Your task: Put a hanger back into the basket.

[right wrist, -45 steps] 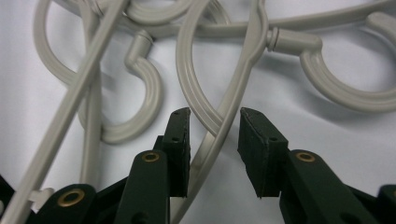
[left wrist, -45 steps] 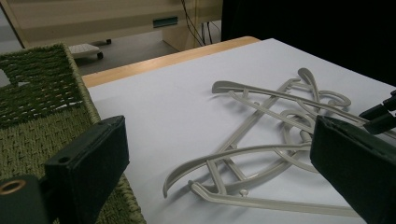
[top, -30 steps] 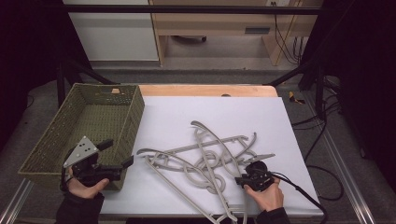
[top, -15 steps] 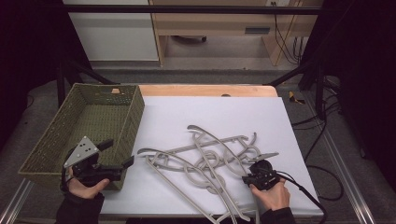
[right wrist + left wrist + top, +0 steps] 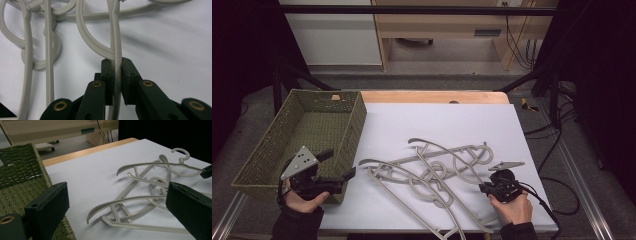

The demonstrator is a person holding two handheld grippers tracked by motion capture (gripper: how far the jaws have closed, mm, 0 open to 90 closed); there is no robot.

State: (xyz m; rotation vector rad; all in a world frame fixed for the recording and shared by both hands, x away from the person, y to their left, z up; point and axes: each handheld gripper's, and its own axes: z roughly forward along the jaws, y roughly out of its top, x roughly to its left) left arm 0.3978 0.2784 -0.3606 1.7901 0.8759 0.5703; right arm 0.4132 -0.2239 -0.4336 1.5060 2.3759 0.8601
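While the high view hides it, we see in the right gripper view the right gripper [image 5: 117, 65] clamped on a hanger [image 5: 116, 37], lower centre; left gripper [image 5: 120, 205] wide; pile dragged lower since earlier.

Laboratory recording station. A white-topped table [image 5: 437, 120] stands within a black metal frame [image 5: 412, 9]. Loose cables [image 5: 517, 45] hang before plain wooden furniture [image 5: 437, 25] on a grey floor [image 5: 437, 80].

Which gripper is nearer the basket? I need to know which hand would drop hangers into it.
Left. The left gripper sits against the basket at its near corner; the right gripper is across the table, clamped on a hanger.
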